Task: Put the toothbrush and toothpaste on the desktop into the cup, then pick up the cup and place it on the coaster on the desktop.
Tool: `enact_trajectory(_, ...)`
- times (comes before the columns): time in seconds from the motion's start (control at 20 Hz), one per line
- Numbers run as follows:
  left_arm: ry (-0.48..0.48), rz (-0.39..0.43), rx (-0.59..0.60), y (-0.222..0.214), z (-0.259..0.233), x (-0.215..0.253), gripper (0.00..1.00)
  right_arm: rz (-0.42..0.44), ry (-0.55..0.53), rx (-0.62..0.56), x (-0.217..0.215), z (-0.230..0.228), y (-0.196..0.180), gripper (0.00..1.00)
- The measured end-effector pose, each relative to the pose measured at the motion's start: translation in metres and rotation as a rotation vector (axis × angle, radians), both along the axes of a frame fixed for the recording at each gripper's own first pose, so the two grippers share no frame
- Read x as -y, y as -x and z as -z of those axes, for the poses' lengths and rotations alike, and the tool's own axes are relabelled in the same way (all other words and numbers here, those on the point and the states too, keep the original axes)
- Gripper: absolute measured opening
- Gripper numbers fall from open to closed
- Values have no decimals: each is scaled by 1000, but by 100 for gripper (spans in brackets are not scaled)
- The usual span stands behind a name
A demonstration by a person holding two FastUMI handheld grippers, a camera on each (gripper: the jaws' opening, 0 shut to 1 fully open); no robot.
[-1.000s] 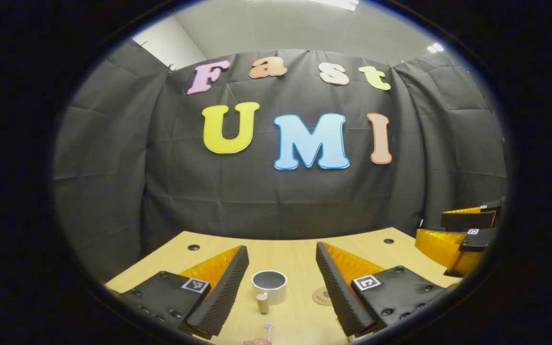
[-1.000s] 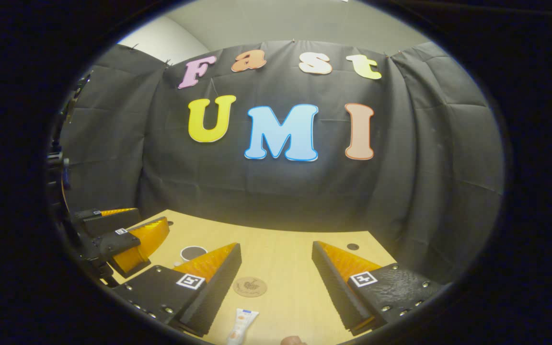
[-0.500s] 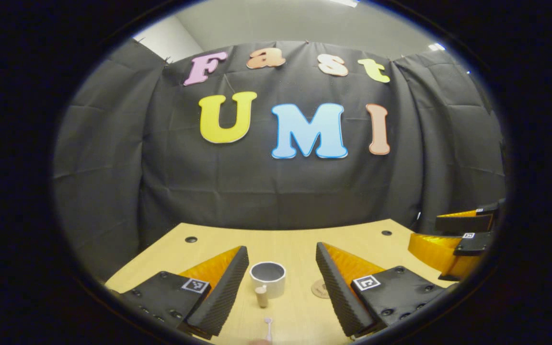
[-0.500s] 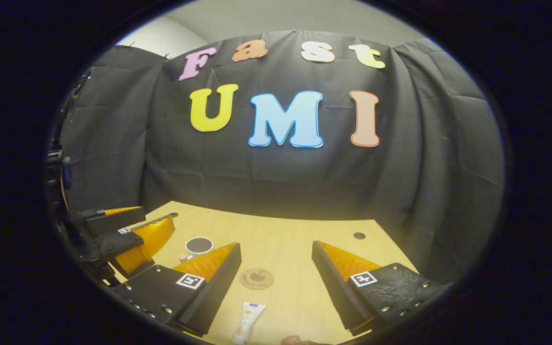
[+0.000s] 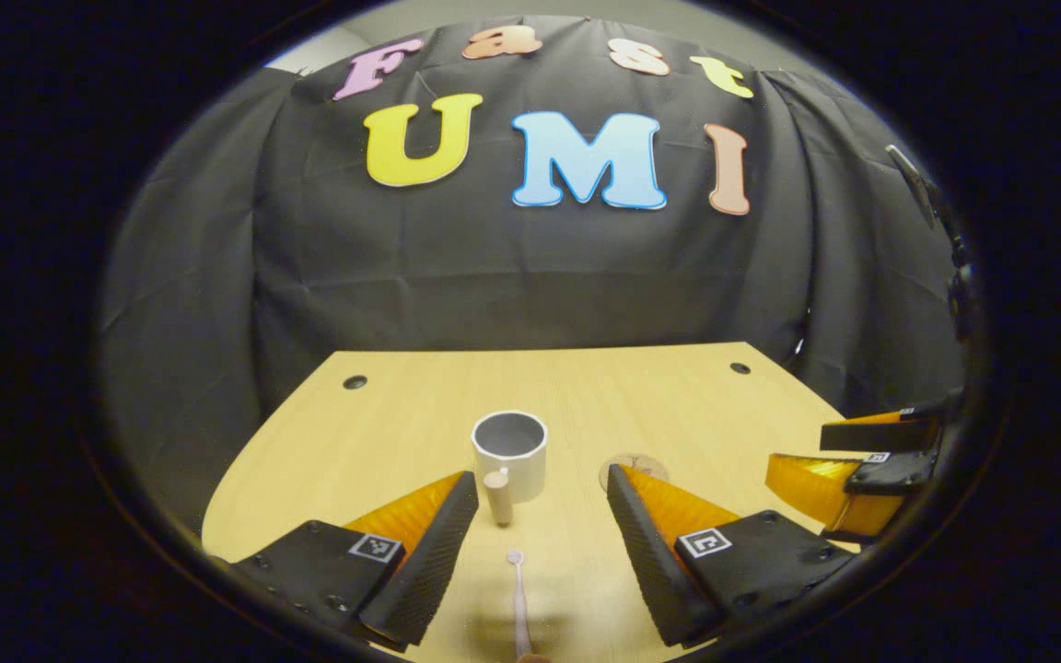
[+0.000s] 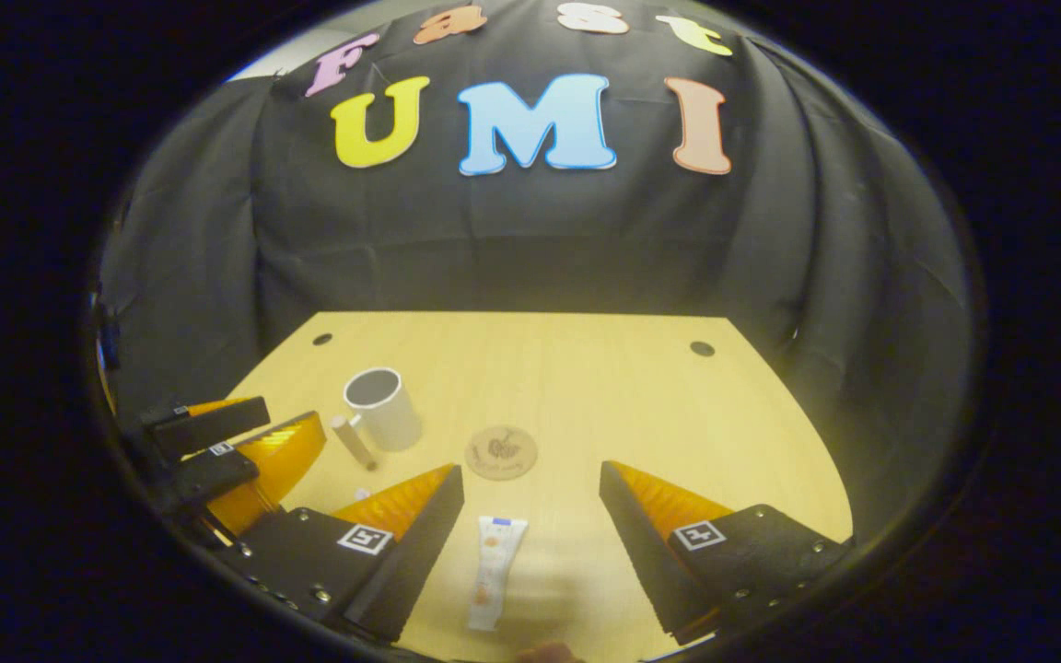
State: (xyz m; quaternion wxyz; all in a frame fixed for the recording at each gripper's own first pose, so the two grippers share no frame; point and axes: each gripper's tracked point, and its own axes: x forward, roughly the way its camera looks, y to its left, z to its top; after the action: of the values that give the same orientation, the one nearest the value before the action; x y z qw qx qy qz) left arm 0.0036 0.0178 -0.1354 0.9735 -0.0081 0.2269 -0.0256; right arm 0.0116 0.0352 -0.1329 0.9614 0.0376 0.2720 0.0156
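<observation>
A white cup [image 5: 509,444] with a wooden handle [image 5: 497,494] stands upright on the wooden desktop [image 5: 678,405], just beyond my open left gripper [image 5: 542,481]. A white toothbrush [image 5: 518,599] lies between that gripper's fingers, head toward the cup. The round brown coaster [image 5: 630,460] sits right of the cup, partly behind a finger. In the right gripper view, the toothpaste tube [image 6: 491,571] lies flat between the fingers of my open right gripper [image 6: 530,471]. The coaster [image 6: 501,452] lies beyond it and the cup [image 6: 381,405] farther left. Neither gripper holds anything.
The right gripper [image 5: 862,460] shows at the right edge of the left gripper view, and the left gripper [image 6: 217,451] at the left edge of the right gripper view. Cable holes [image 5: 355,381] [image 6: 702,348] mark the desk's far corners. Black cloth hangs behind the desk.
Both views have tilted downward, showing much more of the desktop. The toothbrush and toothpaste now lie fuller between the fingers. Both grippers stayed open.
</observation>
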Motion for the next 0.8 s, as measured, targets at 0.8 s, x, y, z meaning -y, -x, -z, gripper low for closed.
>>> enact_trajectory(0.8,22,-42,-674,44,151,-22,94,-95,-120,-509,-45,104,29,96)
